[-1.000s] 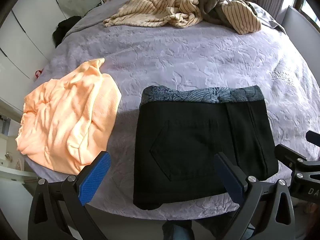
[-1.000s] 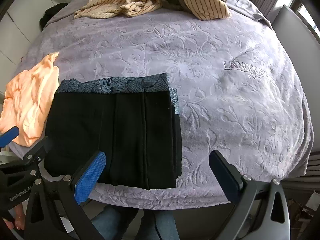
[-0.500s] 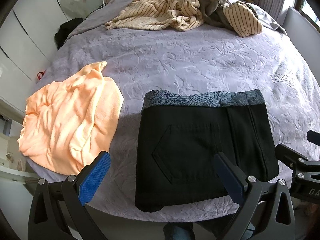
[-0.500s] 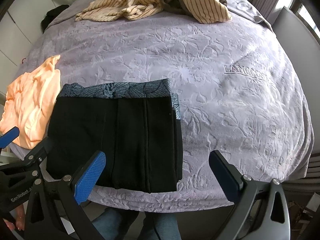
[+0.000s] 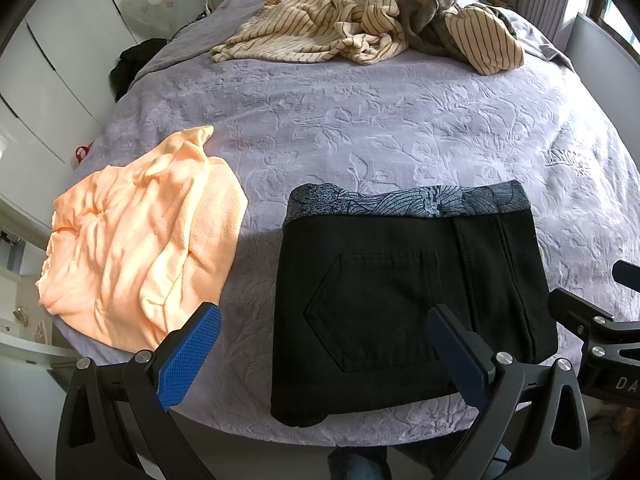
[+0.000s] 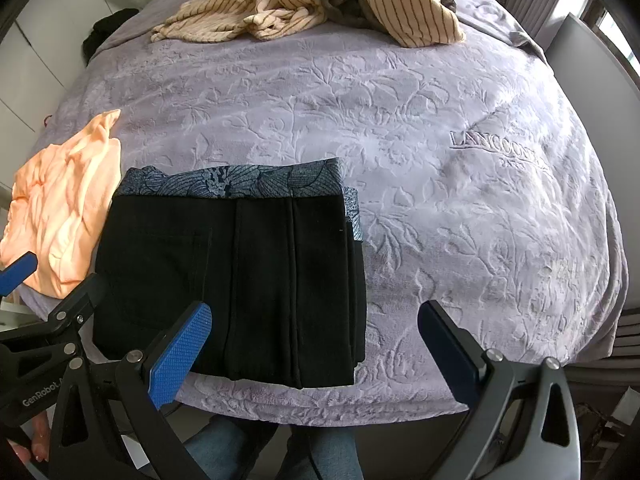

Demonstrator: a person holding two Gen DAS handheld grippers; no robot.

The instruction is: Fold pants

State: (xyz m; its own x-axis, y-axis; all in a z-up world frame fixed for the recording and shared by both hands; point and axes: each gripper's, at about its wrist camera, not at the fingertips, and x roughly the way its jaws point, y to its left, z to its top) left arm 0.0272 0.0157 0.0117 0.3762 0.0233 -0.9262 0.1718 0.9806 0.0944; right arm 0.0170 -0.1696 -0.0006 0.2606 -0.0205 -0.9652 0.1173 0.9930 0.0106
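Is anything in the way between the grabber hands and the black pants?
Nothing visible is. The black pants lie folded on the bed, right ahead of the open left gripper and right gripper. The orange cloth lies off to the left side.

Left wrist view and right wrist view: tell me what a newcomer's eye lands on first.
The black pants, folded into a neat rectangle with a blue patterned waistband, lie at the near edge of the lavender bedspread. Beside them, to the left, sits a crumpled orange garment. A heap of striped clothes lies at the far end.
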